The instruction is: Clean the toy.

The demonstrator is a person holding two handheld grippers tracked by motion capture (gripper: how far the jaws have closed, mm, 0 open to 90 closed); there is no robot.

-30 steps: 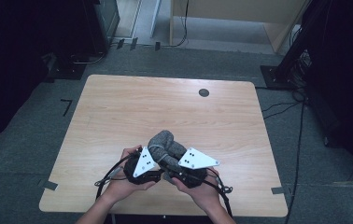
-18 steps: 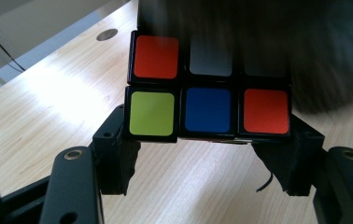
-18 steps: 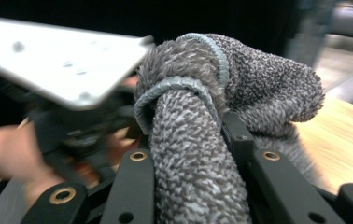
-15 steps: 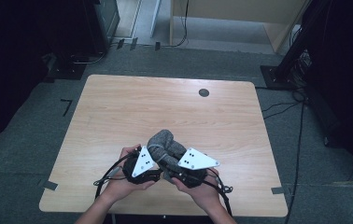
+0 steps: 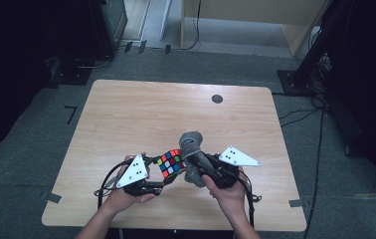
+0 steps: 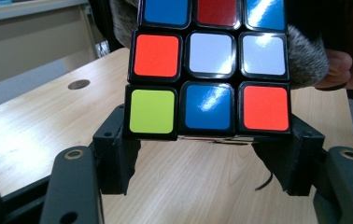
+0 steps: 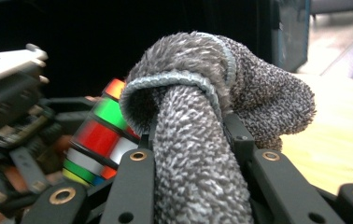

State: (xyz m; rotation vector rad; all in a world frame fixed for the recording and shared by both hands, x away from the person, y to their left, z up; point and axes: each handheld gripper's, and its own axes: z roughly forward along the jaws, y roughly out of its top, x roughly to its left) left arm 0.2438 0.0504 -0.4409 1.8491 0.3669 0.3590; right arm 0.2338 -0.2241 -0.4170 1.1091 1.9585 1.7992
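Black fingers of our left gripper (image 5: 162, 175) clench a puzzle cube (image 5: 171, 163); our right gripper (image 5: 202, 167) pinches a fuzzy grey sock (image 5: 192, 149). Both hang just above the worktop (image 5: 141, 114), near six o'clock. We judge the glossy cube could slip, held only by its lower edge. Its stickers are scrambled.

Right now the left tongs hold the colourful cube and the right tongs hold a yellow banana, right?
Not quite. The right tongs hold a grey fuzzy sock, not a banana, as the right gripper view shows. The left tongs do hold the colourful cube.
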